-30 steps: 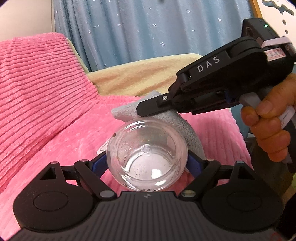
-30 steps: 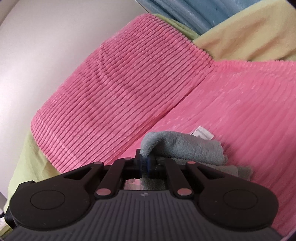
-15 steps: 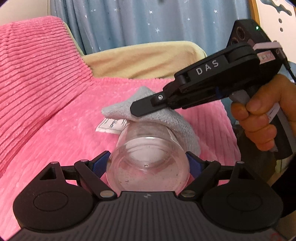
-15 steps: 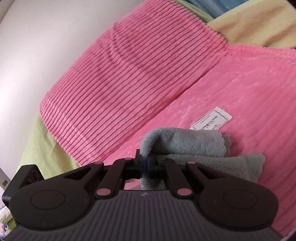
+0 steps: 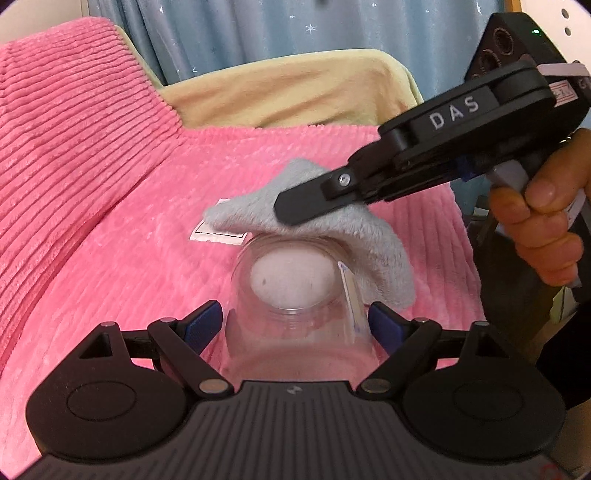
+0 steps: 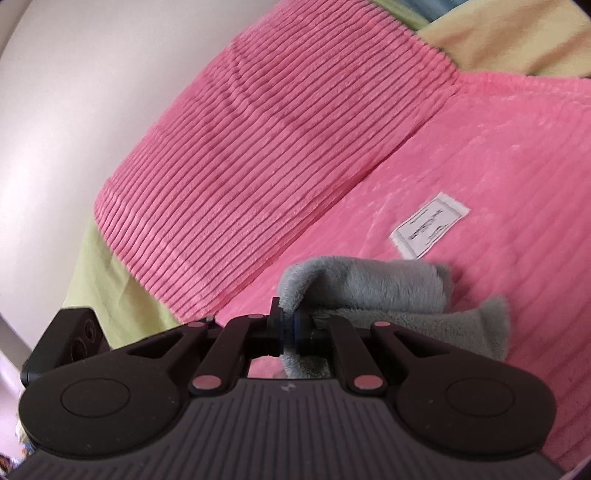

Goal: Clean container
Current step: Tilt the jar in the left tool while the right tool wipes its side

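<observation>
A clear plastic container point(image 5: 295, 291) with dark specks inside sits between the blue pads of my left gripper point(image 5: 295, 325), which is shut on it, its open mouth turned away from the camera. A grey fluffy cloth point(image 5: 332, 236) lies draped over the container's far rim. My right gripper point(image 5: 295, 210) comes in from the right, held by a hand point(image 5: 539, 229), and is shut on that cloth. In the right wrist view the cloth point(image 6: 369, 288) bunches around the closed right gripper point(image 6: 290, 328); the container is hidden there.
A pink ribbed blanket point(image 5: 92, 184) covers the seat and backrest beneath everything. A white care label point(image 6: 430, 225) lies on it beside the cloth. Behind are a beige cushion point(image 5: 288, 92), a blue starred curtain point(image 5: 258, 33) and a pale wall point(image 6: 74, 110).
The container has turned its mouth from facing the camera to facing away. The right gripper has carried the cloth onto the container's far rim.
</observation>
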